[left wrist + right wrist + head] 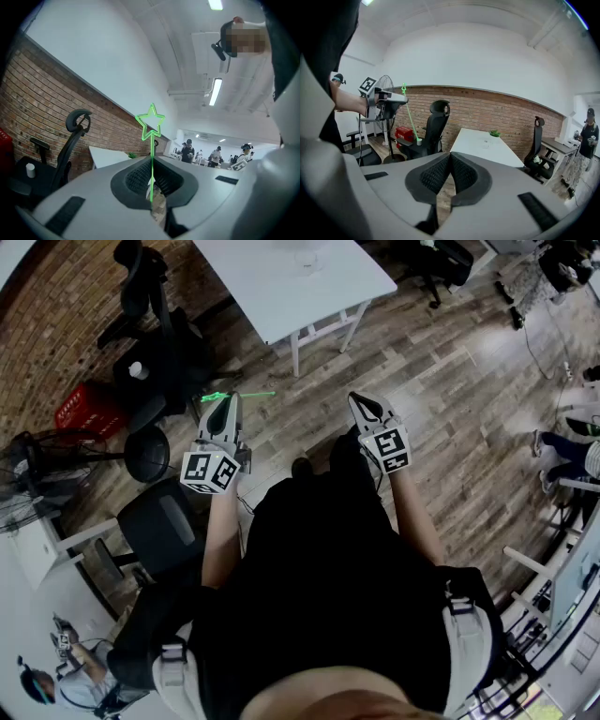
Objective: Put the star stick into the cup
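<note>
Right, starting with the head view: looking steeply down on the left gripper (225,409) and the right gripper (367,409), both held out over a wood floor (441,399). Spotting the star stick (246,395) as a thin green line crossing the left gripper's tip, mostly running off toward the picture's right. Finding the cup (137,369), small and white, well off to the left on the seat of a black office chair (164,357), near a red crate (84,409), with a white table (281,277) farther up.

Over to the left gripper view: seeing the left gripper (151,180) pressed together on the star stick (152,150), pinching the shaft and leaving the open star outline well clear above the pads. Catching the cup (30,169) far off at the left edge on the black office chair (65,154), well apart from the stick.

Now the right gripper view: reading the right gripper (450,164) as closed, pads meeting on nothing. Picking up the left gripper (401,99) at upper left, with the star stick (410,115) slanting down past it toward the cup (419,140) on the black office chair (436,124). Lining the stick's lower end up with the cup from this angle, yet giving no way to judge contact.
</note>
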Motion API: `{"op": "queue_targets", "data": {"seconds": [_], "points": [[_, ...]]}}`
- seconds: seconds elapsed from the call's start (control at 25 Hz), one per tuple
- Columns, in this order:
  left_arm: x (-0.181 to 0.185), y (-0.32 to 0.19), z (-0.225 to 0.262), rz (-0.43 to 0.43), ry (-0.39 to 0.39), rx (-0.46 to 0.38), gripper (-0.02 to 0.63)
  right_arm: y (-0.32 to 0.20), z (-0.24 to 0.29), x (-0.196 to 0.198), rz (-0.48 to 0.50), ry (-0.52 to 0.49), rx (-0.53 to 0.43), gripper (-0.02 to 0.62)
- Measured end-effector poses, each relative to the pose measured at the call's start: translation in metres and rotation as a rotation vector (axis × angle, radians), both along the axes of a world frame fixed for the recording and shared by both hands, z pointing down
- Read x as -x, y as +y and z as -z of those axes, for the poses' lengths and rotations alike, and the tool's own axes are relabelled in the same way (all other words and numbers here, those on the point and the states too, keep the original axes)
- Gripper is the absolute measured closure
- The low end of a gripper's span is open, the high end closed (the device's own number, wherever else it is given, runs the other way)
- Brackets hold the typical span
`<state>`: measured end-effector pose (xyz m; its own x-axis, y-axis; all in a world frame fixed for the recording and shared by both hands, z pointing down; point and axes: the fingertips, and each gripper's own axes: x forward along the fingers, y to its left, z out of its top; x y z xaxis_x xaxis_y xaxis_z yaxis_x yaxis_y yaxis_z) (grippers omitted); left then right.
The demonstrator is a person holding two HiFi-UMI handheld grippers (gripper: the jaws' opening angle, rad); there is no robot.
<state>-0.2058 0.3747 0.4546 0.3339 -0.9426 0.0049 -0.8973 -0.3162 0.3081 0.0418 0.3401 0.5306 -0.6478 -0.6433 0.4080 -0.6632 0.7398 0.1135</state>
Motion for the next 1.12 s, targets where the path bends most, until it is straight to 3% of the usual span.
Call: {"op": "queue_targets", "data": {"seconds": [0.4, 0.72, 1.12], "points": [[-0.003, -0.007, 0.003, 0.002, 0.015, -0.001, 0.583, -0.005, 0.003, -0.011, -0.038, -0.001, -0.012, 0.597], [-0.014, -0.023, 0.01, -0.018, -0.019, -0.005, 0.583, -0.023, 0.0, -0.023, -0.061, -0.019, 0.005, 0.597], [-0.023, -0.062, 0.016, 0.026, -0.044, -0.003, 0.583, -0.061, -0.006, -0.036, -0.051, -0.033, 0.023, 0.597]]}}
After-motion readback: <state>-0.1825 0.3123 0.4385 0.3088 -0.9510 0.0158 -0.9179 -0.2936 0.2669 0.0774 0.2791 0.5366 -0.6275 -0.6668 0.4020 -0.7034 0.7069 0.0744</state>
